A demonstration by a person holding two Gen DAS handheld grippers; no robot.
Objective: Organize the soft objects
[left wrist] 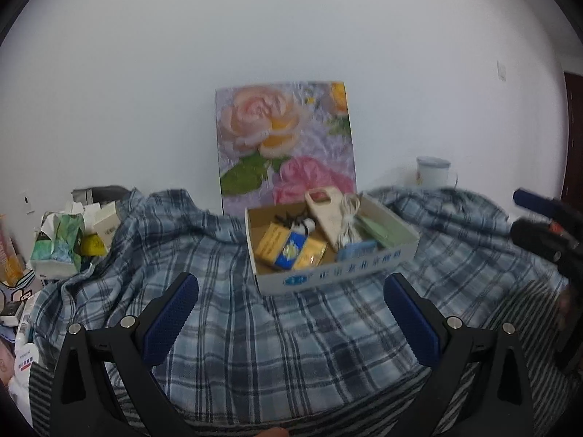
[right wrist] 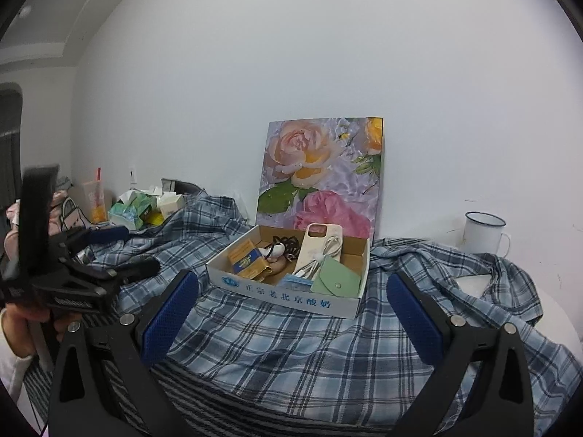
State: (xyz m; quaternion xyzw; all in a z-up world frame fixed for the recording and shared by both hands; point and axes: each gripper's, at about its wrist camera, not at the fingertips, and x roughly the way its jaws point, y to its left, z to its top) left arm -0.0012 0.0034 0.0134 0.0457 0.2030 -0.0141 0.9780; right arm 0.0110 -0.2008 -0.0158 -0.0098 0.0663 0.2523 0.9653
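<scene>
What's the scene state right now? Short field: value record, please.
surface: blue plaid shirt spread out, wrinkled
box: open cardboard tray resting on the shirt
box contents: phone case, white cable, green pouch, yellow-blue packet
behind box: floral board leaning on wall
far right: white enamel mug
left gripper: open, empty
right gripper: open, empty

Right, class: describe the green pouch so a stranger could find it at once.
Start at the flower painting leaning on the wall; a shallow cardboard box sits before it on the plaid cloth. The green pouch lies in the box's near right corner, the only pale green, snap-buttoned item there.
</scene>
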